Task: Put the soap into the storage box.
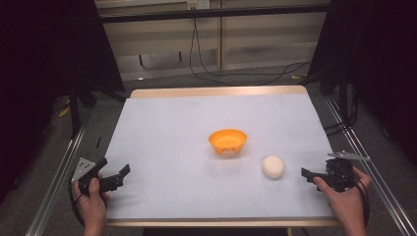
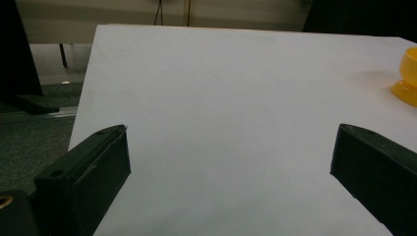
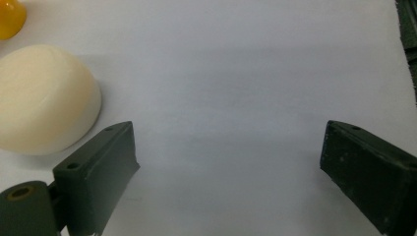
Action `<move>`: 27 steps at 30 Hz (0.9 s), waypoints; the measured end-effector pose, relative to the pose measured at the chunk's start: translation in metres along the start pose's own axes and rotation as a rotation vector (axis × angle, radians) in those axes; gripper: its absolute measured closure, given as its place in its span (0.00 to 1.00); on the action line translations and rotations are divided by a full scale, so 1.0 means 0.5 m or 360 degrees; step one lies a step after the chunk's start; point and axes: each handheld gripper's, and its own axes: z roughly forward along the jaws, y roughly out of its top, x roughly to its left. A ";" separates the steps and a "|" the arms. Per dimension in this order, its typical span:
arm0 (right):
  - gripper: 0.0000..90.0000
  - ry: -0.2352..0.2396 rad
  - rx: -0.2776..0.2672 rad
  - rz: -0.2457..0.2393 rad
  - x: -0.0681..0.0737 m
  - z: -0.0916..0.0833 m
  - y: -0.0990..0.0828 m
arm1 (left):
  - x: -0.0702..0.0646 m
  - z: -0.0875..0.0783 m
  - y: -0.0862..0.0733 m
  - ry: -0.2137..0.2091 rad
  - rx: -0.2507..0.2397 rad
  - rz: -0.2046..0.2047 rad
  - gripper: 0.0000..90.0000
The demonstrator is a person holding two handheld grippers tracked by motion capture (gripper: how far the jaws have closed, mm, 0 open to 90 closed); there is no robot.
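An orange bowl stands upright near the middle of the white table; its edge shows as the orange bowl at the right of the left gripper view. A cream round bun-like lump lies to the bowl's right and nearer me, seen close as the lump in the right gripper view. My left gripper rests open at the table's front left. My right gripper is open just right of the lump, holding nothing. The left gripper and right gripper each show wide-apart jaws over bare table.
The table's front edge lies just under both hands. Metal rails run along the left and right sides. Cables trail on the floor beyond the far edge, with dark curtains at both sides.
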 end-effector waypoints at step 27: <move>0.09 0.0093 0.0219 -0.0106 0.073 0.032 0.062 | 0.002 0.001 0.001 -0.0006 0.0007 0.0000 0.02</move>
